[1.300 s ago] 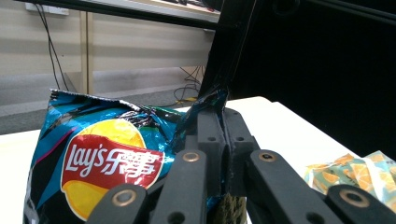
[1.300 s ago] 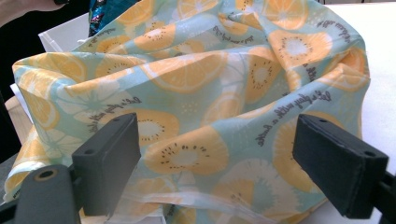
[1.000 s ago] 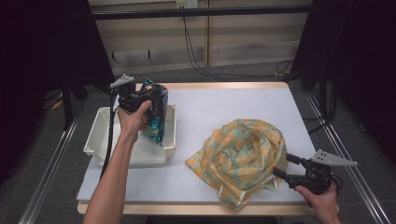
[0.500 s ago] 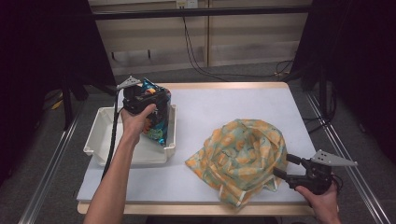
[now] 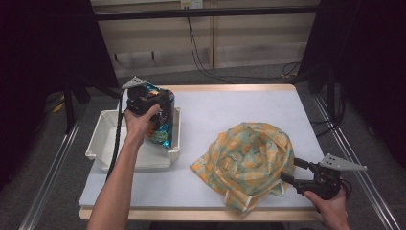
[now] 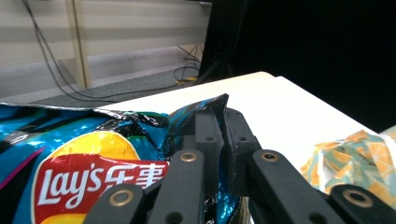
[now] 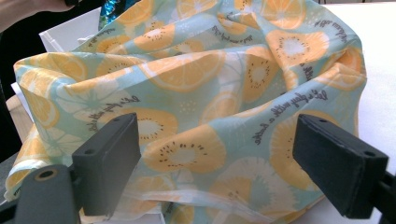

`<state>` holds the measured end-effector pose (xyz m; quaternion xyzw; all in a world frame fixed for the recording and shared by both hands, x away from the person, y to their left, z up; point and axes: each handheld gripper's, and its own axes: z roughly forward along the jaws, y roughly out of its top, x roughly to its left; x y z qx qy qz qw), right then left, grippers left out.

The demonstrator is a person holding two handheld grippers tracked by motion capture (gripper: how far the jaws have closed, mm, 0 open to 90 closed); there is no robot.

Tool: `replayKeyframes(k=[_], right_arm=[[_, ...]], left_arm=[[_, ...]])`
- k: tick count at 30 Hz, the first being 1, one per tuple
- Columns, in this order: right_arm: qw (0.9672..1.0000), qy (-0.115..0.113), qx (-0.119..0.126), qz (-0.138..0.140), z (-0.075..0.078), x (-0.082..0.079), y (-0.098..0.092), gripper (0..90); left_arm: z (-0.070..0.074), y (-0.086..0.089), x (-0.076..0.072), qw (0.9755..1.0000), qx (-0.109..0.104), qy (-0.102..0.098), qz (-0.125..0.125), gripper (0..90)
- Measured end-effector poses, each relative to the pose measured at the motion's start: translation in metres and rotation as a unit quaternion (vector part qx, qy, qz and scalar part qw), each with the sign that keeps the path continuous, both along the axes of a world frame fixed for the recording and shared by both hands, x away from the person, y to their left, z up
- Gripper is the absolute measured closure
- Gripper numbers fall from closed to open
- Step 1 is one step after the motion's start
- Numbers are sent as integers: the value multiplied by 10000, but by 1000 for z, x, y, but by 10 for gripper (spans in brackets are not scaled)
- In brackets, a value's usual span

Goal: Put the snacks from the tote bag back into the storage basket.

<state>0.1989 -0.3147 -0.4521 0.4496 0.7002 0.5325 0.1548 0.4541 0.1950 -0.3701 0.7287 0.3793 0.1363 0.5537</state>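
Chip bag over white bin, white table.

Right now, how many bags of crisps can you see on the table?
1. The crisp bag stands in the white tray at the table's left, its top edge pinched by the left gripper. Others could be hidden under the orange-patterned cloth.
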Motion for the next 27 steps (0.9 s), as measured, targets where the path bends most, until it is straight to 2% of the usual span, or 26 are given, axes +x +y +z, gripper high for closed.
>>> replayKeyframes(k=[3,6,8,13,18,23,27], right_arm=[[10000,-4,-14,11,-1,0,0,147],[10000,13,-18,13,-1,1,0,147],[10000,10,-7,7,0,1,1,147],[10000,11,-35,37,-1,1,1,147],[10000,6,-19,22,0,0,1,147],[10000,17,-25,27,-1,1,0,147],[10000,9,-31,31,-1,1,1,146]], left_arm=[[1,1,2,10000,43,-5,15,864],[0,0,2,10000,-42,21,-28,854],[-2,-3,1,9999,33,48,-159,843],[-7,-12,-2,9993,210,67,-304,823],[-14,-16,-2,9990,282,130,-310,824],[-15,-13,-1,9992,210,172,-278,812],[-16,-13,0,9990,271,178,-298,776]])
